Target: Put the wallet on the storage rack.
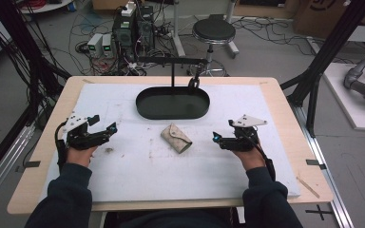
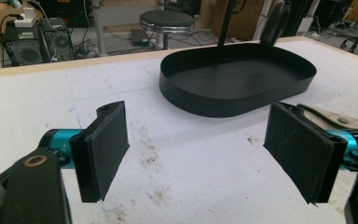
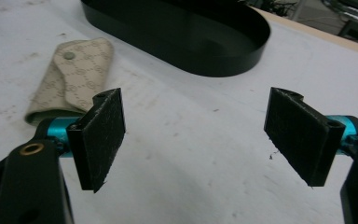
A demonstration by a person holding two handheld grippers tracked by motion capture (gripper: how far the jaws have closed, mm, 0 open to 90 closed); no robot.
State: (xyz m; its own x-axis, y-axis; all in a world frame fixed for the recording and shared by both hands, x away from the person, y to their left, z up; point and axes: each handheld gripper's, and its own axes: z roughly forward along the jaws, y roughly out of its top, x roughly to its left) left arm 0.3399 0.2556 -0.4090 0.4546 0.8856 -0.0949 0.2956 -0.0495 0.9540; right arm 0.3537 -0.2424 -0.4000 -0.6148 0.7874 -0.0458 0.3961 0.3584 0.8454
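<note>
A beige patterned pouch (image 1: pixel 176 137) with a snap flap lies flat on the white mat, just in front of a black oval tray (image 1: pixel 172 102). My left gripper (image 1: pixel 102 124) hovers at the mat's left, open and empty, well to the left of the pouch. In the left gripper view (image 2: pixel 205 154) the tray (image 2: pixel 237 77) sits ahead and the pouch (image 2: pixel 340 119) peeks from behind the right jaw. My right gripper (image 1: pixel 222 130) is open and empty to the right of the pouch. The right gripper view (image 3: pixel 196 140) has the pouch (image 3: pixel 70 77) at upper left and the tray (image 3: pixel 182 28) beyond.
A black stand with a horizontal arm (image 1: pixel 173 61) rises from the tray's far side. The white mat (image 1: pixel 171 166) covers a wooden table (image 1: pixel 52 123); it is stained in places. A stool (image 1: pixel 213 31), computers and cables stand on the floor beyond.
</note>
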